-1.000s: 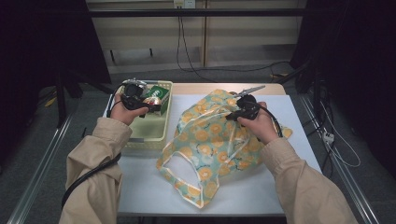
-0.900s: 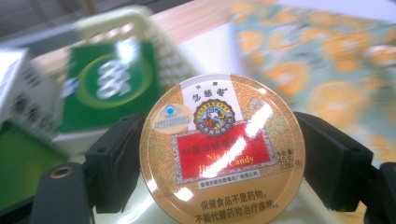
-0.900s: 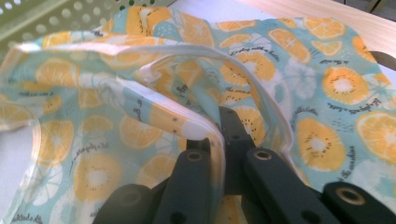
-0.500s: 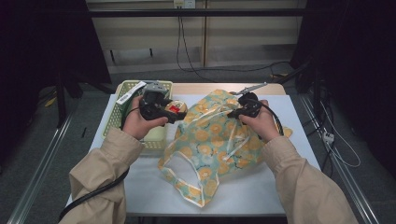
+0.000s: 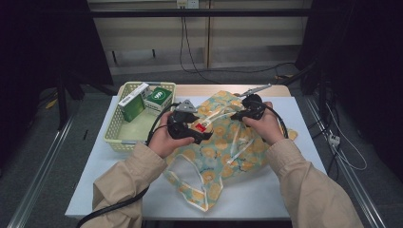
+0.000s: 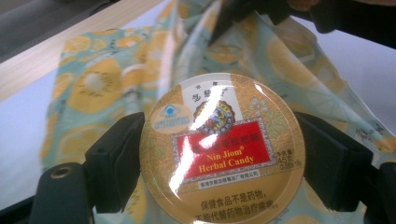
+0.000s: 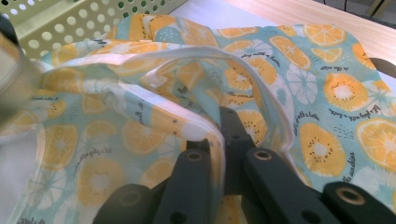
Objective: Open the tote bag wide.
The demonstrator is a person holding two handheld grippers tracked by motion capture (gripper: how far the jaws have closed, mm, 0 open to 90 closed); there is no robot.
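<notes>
In the high view, a pale green perforated basket [image 5: 115,135] sits at the left of the white table [image 5: 90,173] and holds two green and white boxes [image 5: 145,99] standing against its far wall; the rest of its floor is bare. Just right of it lies a fruit-print cloth bag [image 5: 223,152]. The left gripper [image 5: 198,133] hovers over the bag's near-left part, carrying a round candy tin [image 5: 201,126] of which little more than a red patch is visible. The right gripper [image 5: 236,116] sits at the bag's upper edge, its jaw tips hard to make out against the cloth.

In the left gripper view, the two black jaws pinch the tin by its sides, lid facing the camera; the tin's lower edge is cut off, and the bag lies behind it.

In the right gripper view, the jaws are pressed together on the bag's white-trimmed rim [image 7: 205,128], lifting it. A blurred object crowds the left edge, and the basket's wall [image 7: 70,23] shows beyond.
</notes>
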